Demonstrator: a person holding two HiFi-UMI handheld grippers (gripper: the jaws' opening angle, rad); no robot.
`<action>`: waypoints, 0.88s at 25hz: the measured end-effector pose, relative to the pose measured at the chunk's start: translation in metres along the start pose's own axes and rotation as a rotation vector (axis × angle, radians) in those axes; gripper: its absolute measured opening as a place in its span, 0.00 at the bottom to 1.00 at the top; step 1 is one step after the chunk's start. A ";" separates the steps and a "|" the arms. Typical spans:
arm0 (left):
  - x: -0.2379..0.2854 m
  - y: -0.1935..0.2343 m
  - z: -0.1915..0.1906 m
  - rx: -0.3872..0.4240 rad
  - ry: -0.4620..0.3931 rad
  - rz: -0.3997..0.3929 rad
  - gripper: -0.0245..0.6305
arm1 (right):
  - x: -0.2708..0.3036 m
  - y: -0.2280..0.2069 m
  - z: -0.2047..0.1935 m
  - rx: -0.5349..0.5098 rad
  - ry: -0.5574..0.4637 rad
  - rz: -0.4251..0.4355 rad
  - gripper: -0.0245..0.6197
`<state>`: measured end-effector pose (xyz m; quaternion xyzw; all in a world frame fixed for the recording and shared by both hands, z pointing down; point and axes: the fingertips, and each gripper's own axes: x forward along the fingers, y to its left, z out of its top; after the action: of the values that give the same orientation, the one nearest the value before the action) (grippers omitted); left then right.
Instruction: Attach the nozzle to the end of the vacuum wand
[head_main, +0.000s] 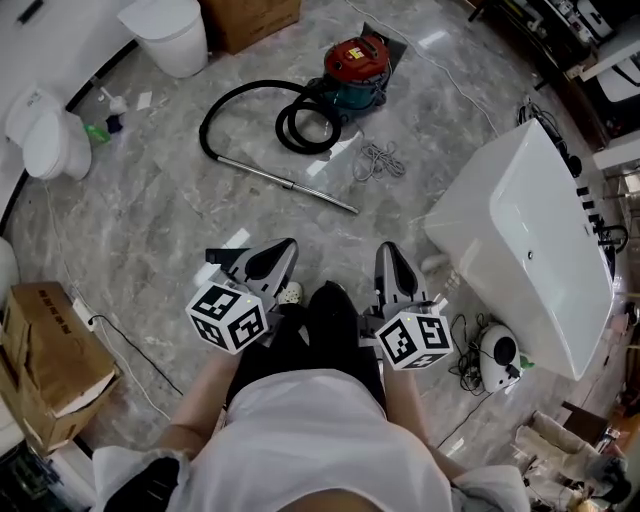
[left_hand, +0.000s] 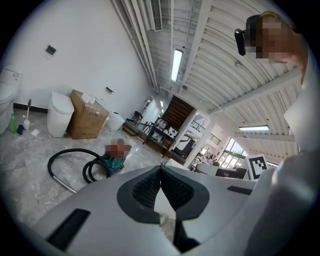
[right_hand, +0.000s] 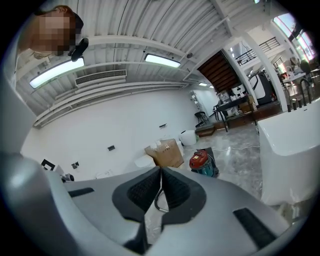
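Note:
The red and teal vacuum cleaner (head_main: 355, 68) stands on the marble floor ahead, its black hose (head_main: 262, 112) looping out to the metal wand (head_main: 290, 184), which lies flat. A small black and white object (head_main: 224, 254) lies on the floor by the left gripper; I cannot tell whether it is the nozzle. My left gripper (head_main: 289, 245) and right gripper (head_main: 388, 250) are held side by side in front of the person's body, well short of the wand. Both are shut with nothing between the pads. The left gripper view shows the vacuum (left_hand: 116, 157) and hose (left_hand: 70, 164) beyond the left gripper (left_hand: 160, 168).
A white bathtub (head_main: 531, 240) stands to the right, with a small round device (head_main: 498, 352) and cables at its foot. A cable bundle (head_main: 379, 160) lies by the wand's end. A toilet (head_main: 44, 140), white bin (head_main: 170, 34) and cardboard boxes (head_main: 52, 358) line the left and far sides.

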<state>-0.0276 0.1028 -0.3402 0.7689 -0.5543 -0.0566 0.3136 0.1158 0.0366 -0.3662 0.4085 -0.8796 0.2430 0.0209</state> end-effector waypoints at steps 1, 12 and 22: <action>0.006 0.000 -0.001 -0.003 0.009 0.001 0.05 | 0.001 -0.006 0.002 0.003 0.003 -0.002 0.07; 0.069 -0.024 0.000 0.011 0.032 0.002 0.05 | 0.009 -0.064 0.010 0.014 0.059 0.025 0.07; 0.109 -0.004 -0.006 0.083 0.026 0.010 0.05 | 0.045 -0.117 0.004 0.000 0.053 0.136 0.07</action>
<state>0.0201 0.0090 -0.3094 0.7792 -0.5557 -0.0221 0.2889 0.1720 -0.0611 -0.3114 0.3412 -0.9044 0.2549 0.0276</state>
